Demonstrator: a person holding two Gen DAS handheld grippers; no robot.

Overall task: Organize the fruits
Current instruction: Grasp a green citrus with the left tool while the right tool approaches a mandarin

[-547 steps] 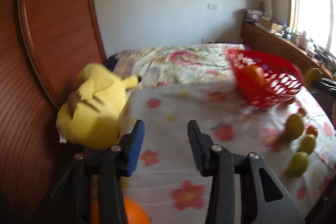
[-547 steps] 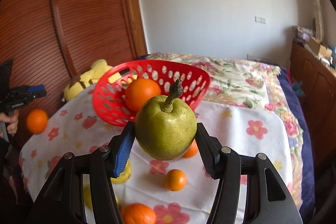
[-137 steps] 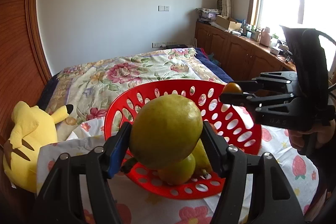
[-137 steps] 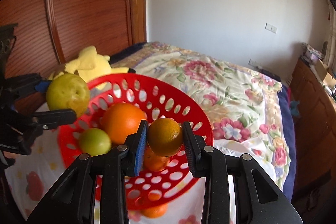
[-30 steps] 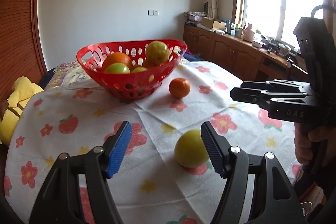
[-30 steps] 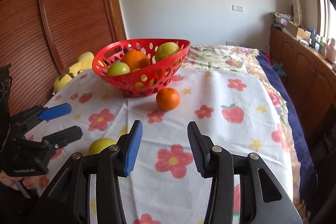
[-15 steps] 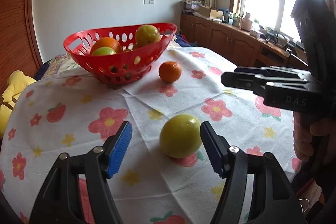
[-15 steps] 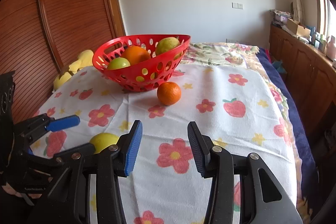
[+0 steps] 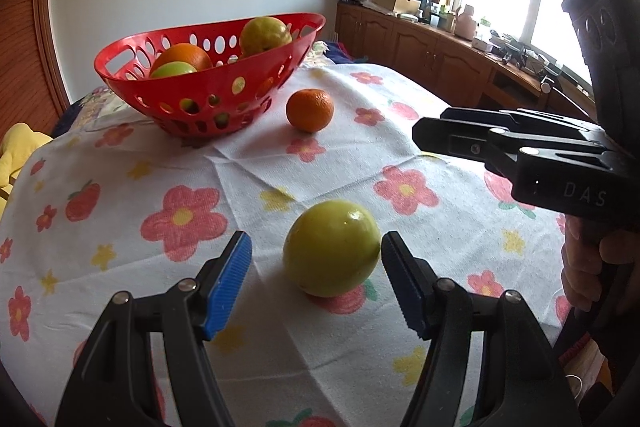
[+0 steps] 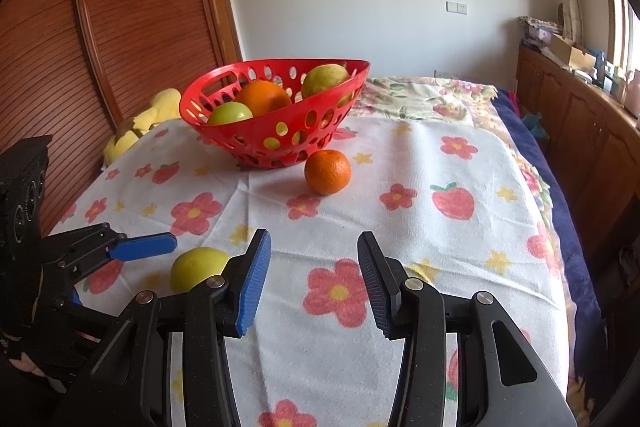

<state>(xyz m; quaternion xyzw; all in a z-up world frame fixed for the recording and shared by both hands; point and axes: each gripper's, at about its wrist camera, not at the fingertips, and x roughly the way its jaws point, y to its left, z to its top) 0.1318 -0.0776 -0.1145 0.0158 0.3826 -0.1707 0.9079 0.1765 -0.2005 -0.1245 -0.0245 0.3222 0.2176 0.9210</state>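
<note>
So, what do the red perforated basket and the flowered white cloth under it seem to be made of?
The red perforated basket looks like moulded plastic: uniform colour, smooth semi-gloss walls, clean oval holes. The flowered white cloth looks like woven cotton or towelling, matt, with a fine ribbed texture and soft creases; the exact fibre is unclear.

Red basket (image 10: 264, 143): we note glossy moulded plastic, perforated. Flowered cloth (image 10: 420, 187): matt woven fabric with a rough weave, creased. Yellow-green fruit (image 9: 331, 253): we record a smooth skin with a small bright highlight. Loose orange (image 9: 309, 109): finely dimpled, dull peel. Left gripper (image 9: 316, 283) and right gripper (image 10: 309, 279): matt black plastic with bright metal rivets; we list ribbed blue pads on the fingers (image 9: 228, 285). Slatted panel (image 10: 100, 39): polished reddish wood.
</note>
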